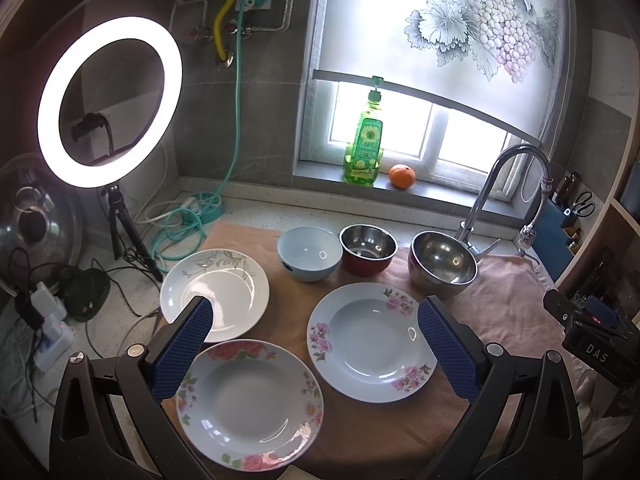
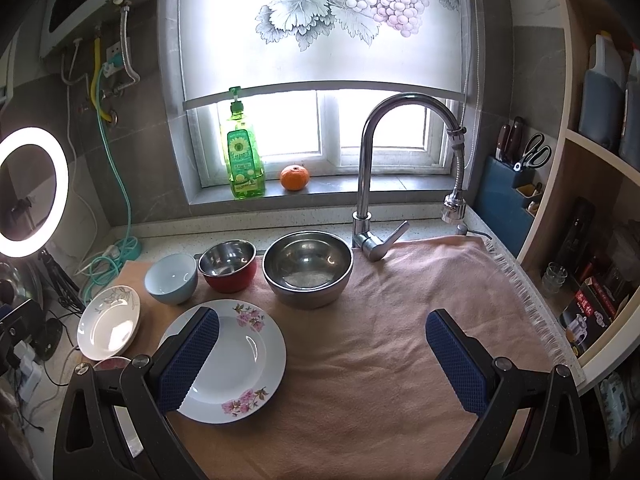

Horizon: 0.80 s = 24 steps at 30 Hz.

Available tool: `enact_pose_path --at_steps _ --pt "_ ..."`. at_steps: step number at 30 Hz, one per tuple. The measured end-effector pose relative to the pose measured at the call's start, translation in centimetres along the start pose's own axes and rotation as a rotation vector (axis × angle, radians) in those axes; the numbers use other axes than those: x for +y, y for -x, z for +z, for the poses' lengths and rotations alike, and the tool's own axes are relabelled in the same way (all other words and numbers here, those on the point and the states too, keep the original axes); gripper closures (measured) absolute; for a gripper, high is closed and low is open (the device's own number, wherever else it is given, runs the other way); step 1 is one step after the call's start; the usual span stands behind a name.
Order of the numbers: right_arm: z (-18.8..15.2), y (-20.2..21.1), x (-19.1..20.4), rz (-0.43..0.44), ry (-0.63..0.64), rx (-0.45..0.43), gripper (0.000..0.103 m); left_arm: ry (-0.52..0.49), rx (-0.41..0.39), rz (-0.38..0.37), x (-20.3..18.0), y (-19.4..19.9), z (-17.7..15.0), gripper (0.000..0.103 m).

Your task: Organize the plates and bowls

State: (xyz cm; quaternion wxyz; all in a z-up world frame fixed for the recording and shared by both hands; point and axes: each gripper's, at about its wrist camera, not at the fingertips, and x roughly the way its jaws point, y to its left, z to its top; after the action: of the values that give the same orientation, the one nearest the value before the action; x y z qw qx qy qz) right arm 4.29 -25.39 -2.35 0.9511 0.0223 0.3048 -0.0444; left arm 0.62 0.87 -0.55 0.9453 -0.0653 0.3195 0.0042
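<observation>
**Bench layout: three plates, three bowls, both tools empty**

Left edge of bench: lit ring light [image 1: 110,102] on a small tripod, cables and a teal hose beside it. A pink cloth [image 2: 392,344] covers the working part of the bench [image 1: 248,210].

Plates, left to right in the left wrist view: grey-leaf plate [image 1: 215,294], lying partly off the cloth's left edge; red-flower plate [image 1: 250,402], nearest the camera; pink-flower plate [image 1: 372,342], to the right of both. All three lie flat and apart from one another, none stacked.

Bowls, in a row behind the plates, left to right: pale blue bowl [image 1: 310,253], red-sided steel bowl [image 1: 368,249], large steel bowl [image 1: 443,263]. All upright. Blue and red bowls sit just beside each other; cannot tell whether they touch. Large steel bowl stands near the faucet [image 2: 370,168] base.

Windowsill behind: green soap bottle [image 2: 243,156], then an orange [image 2: 295,178] to its right.

Left tool [image 1: 316,320]: fingers wide apart, nothing between them, above the plates.

Right tool [image 2: 322,332]: fingers wide apart, nothing held, above the bare cloth to the right of the pink-flower plate; its left finger overlaps that plate's rim in view
</observation>
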Motion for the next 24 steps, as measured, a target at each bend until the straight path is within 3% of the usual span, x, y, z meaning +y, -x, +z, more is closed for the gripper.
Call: enact_pose_path --at_steps 20,24 --pt "-1.2 -4.5 -1.1 0.039 0.044 0.084 0.001 0.028 0.141 -0.014 2.1 -4.9 -0.8 0.001" --pt "-1.9 -6.2 -1.5 0.053 0.034 0.122 0.001 0.032 0.181 -0.013 2.5 -6.4 -1.1 0.007"
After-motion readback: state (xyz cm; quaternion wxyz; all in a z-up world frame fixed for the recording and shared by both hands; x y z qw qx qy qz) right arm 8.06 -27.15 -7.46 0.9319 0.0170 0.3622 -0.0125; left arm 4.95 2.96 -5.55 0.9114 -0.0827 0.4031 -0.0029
